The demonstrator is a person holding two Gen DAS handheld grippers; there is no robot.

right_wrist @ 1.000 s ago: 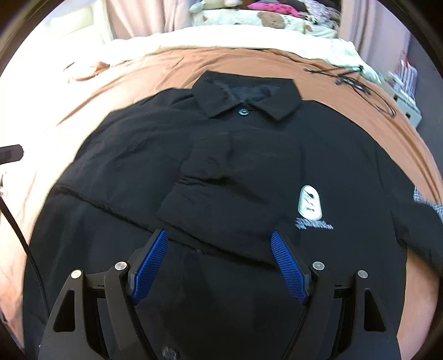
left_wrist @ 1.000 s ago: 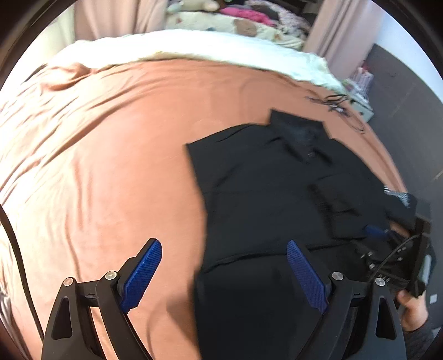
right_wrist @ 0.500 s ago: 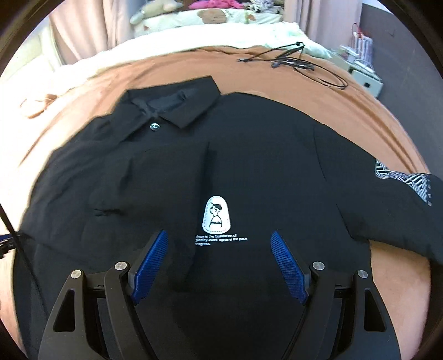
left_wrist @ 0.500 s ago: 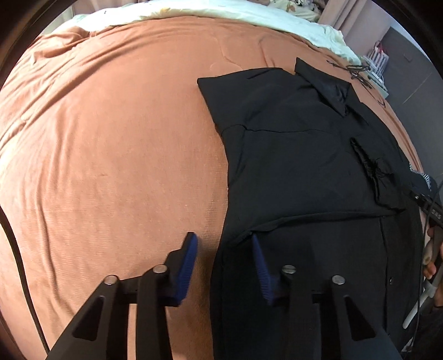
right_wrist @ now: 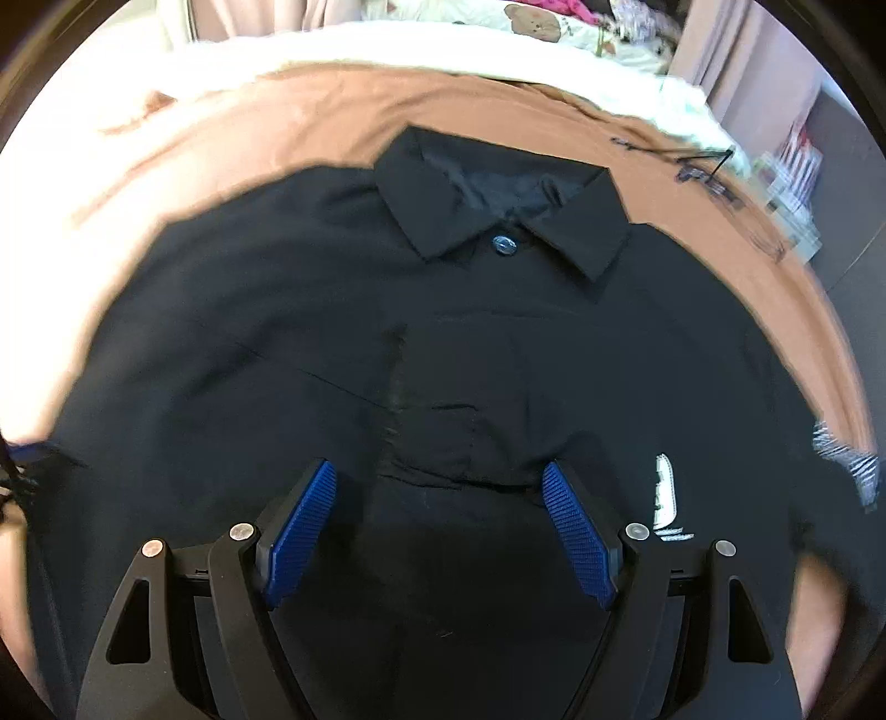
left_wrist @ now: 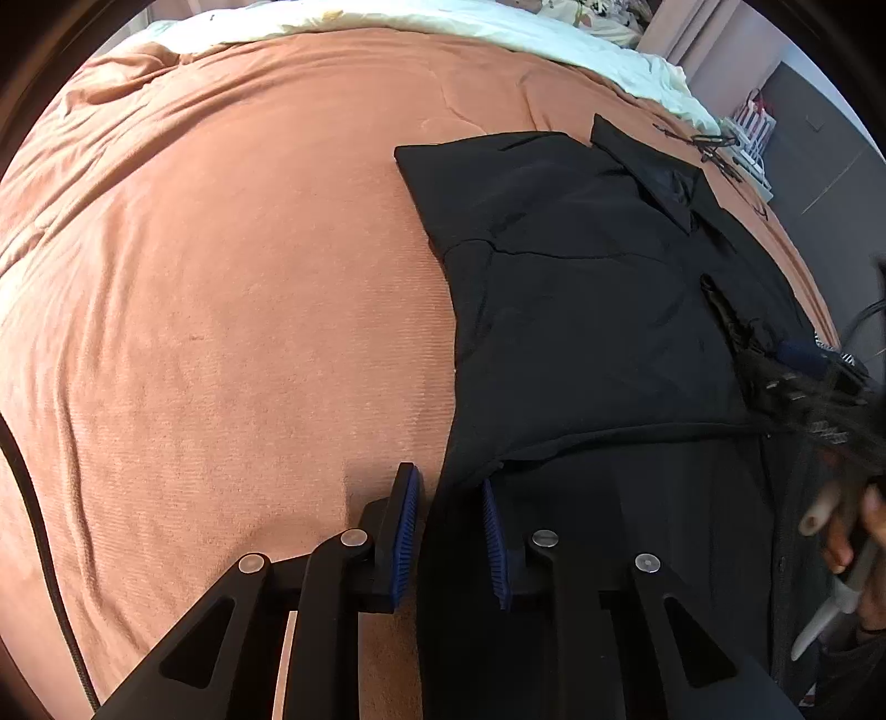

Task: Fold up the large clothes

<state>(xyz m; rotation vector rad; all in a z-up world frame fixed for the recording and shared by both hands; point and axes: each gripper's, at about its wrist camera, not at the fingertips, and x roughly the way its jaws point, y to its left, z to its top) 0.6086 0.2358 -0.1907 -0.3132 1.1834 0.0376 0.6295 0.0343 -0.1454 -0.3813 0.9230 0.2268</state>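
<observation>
Your black shirt (right_wrist: pixel 498 354) lies flat and face up on the rust-brown bedspread (left_wrist: pixel 221 310), its collar (right_wrist: pixel 501 205) pointing toward the white bedding (left_wrist: pixel 443 22) at the far edge of the bed, with one sleeve folded across the chest. Your left gripper (left_wrist: pixel 449 531) sits at the shirt's left side edge, down toward the hem: its jaws are closing, with that edge of black cloth running up between the blue pads (left_wrist: pixel 407 531), one pad over the bedspread and the other over the shirt; whether the pads already press the cloth, you cannot tell from here. Your right gripper (right_wrist: pixel 440 531) is spread wide above the middle of the shirt, below the collar button (right_wrist: pixel 504 243), with the end of the folded sleeve lying between its fingers and nothing pinched. A white printed logo (right_wrist: pixel 667 493) shows on the shirt just right of that gripper. A black cable (right_wrist: pixel 714 166) lies on the bedspread beyond the shirt's right shoulder.
</observation>
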